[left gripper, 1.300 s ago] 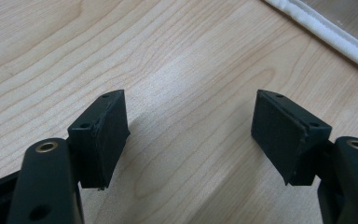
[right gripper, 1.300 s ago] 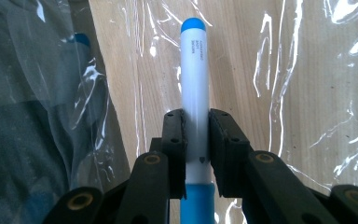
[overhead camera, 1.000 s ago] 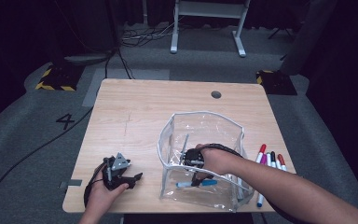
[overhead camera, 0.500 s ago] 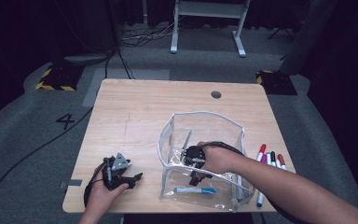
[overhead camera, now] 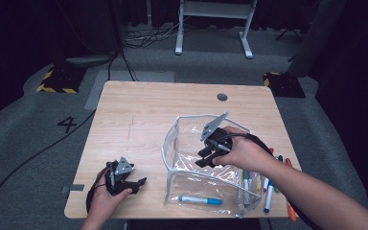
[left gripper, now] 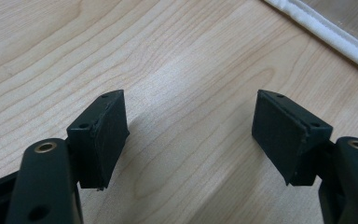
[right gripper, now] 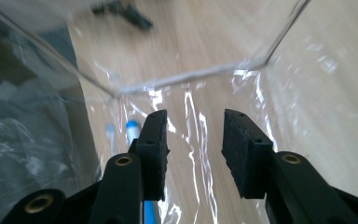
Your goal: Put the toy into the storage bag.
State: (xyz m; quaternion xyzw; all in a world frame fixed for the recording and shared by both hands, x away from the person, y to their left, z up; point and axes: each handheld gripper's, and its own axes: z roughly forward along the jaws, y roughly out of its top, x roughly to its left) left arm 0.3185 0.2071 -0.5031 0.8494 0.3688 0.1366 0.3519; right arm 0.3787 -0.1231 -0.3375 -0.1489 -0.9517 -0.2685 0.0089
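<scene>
The blue marker lies on the floor of a clear plastic pouch near the front edge of the wooden table; in the high view we see its long axis running left to right, cap end toward our right. The right gripper hangs inside the pouch just above and behind that marker, jaws having just been opening with nothing between them. More markers lie in a row outside the pouch at its right, beside the right forearm, so the right hand is much the nearer one for the next pick. The left gripper rests on the table left of the pouch, well apart from all markers. A large "4" is marked on the grey floor. In the left gripper view, we see its jaws standing apart over bare wood, holding nothing, with the pouch's white trim at upper right. In the right gripper view, we see jaws partly open and empty, the blue marker beneath and left of them, pointing away along the jaws. We read no writing on the markers.
</scene>
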